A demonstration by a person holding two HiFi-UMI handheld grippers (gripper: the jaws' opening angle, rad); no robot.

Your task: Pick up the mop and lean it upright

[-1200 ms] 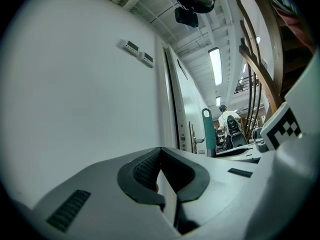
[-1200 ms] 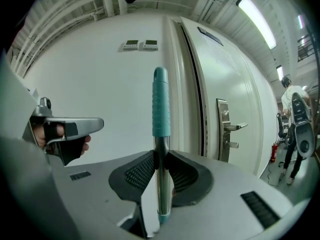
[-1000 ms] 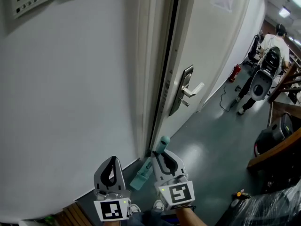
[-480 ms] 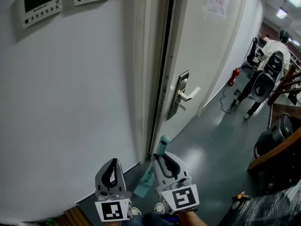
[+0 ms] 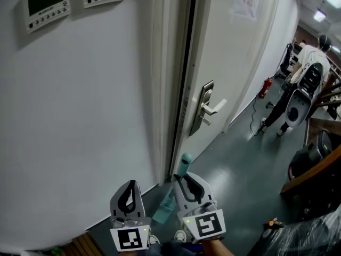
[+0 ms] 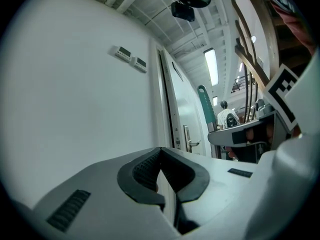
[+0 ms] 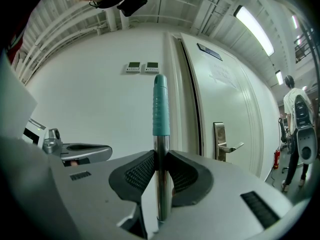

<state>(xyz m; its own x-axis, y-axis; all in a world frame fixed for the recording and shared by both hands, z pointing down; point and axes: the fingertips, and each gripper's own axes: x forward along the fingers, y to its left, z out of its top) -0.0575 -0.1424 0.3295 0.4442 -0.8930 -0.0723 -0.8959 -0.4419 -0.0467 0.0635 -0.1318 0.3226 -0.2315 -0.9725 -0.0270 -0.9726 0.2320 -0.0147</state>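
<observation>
The mop stands almost upright beside the door frame. Its teal grip (image 5: 185,164) tops a metal pole, and its teal head (image 5: 161,210) sits on the floor below. My right gripper (image 5: 185,182) is shut on the metal pole just under the teal grip (image 7: 160,109), with the pads (image 7: 141,171) pressed on both sides of the pole (image 7: 160,184). My left gripper (image 5: 127,195) hangs to its left, facing the white wall, its jaws shut with nothing in them (image 6: 160,151). The left gripper view shows the mop grip (image 6: 205,109) at right.
A white door with a metal lever handle (image 5: 210,108) stands right of the mop. Two wall panels (image 5: 48,1) hang high on the left. Down the corridor are a red fire extinguisher (image 5: 265,86), a person (image 5: 314,55) by a chair, wooden furniture and a black case (image 5: 314,153).
My right gripper has lifted the mop handle slightly against the door frame. The person down the corridor has shifted. My left gripper has stayed put.
</observation>
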